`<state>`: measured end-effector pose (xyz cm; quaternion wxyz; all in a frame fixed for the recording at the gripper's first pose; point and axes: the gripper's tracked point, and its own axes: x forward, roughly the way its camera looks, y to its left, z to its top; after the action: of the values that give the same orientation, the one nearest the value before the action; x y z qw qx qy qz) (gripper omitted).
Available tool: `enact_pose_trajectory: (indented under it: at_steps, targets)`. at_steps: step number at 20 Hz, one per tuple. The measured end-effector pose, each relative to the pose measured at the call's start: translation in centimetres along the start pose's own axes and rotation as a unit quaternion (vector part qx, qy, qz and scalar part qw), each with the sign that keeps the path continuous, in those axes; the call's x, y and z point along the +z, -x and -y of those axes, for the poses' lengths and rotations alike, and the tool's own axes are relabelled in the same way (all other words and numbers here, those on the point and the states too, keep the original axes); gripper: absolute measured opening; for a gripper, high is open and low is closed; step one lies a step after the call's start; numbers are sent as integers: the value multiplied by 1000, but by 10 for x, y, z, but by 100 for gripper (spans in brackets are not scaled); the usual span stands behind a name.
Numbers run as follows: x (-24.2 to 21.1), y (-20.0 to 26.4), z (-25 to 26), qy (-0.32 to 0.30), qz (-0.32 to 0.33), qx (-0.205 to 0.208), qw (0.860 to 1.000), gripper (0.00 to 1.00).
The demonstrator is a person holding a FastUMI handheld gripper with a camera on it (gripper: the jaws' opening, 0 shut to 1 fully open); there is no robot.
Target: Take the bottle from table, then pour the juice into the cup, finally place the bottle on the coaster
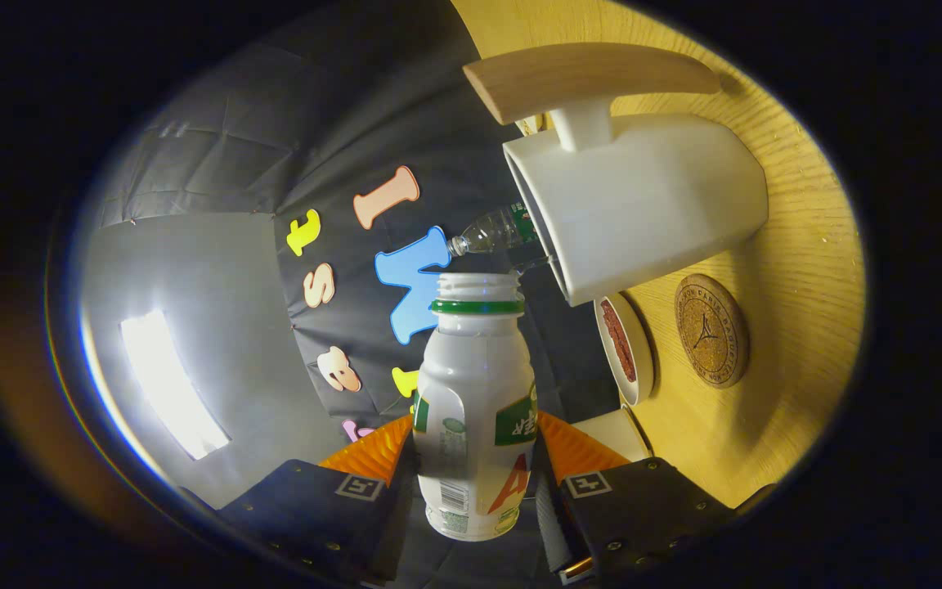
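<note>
Gripper view: the gripper (pixel 475 466) is clamping the bottle (pixel 475 409) between both fingers, one pressing on each side of the body. The cap is off and the mouth is open. The whole scene is appearing rolled on its side, so the bottle is being tipped. Its mouth is pointing toward the rim of the white cup (pixel 643 209), which is standing on the wooden table (pixel 798 270) with a wooden-handled lid or grip beside it. No stream is visible at the mouth, and the mouth is sitting near the cup's opening, not over it.

Judgement: the pour step is in hand, at its start or its end; which, cannot be told. The cork coaster (pixel 710 330) is lying beyond the cup, beside a small round dish (pixel 625 349). Next move calls for bringing the mouth over the cup opening, or, if emptied, righting the bottle and carrying it to the coaster.
</note>
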<state>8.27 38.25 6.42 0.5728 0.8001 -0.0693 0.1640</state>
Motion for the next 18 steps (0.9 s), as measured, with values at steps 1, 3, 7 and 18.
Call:
enact_pose_trajectory:
  at_steps: [1,3,7,18]
  targets:
    - [0,0,-1,-2,1,1,1000,65]
    - [0,0,0,-4,2,1,1000,65]
    - [0,0,-2,-17,3,8,1000,65]
    - [1,1,-4,-23,6,12,1000,65]
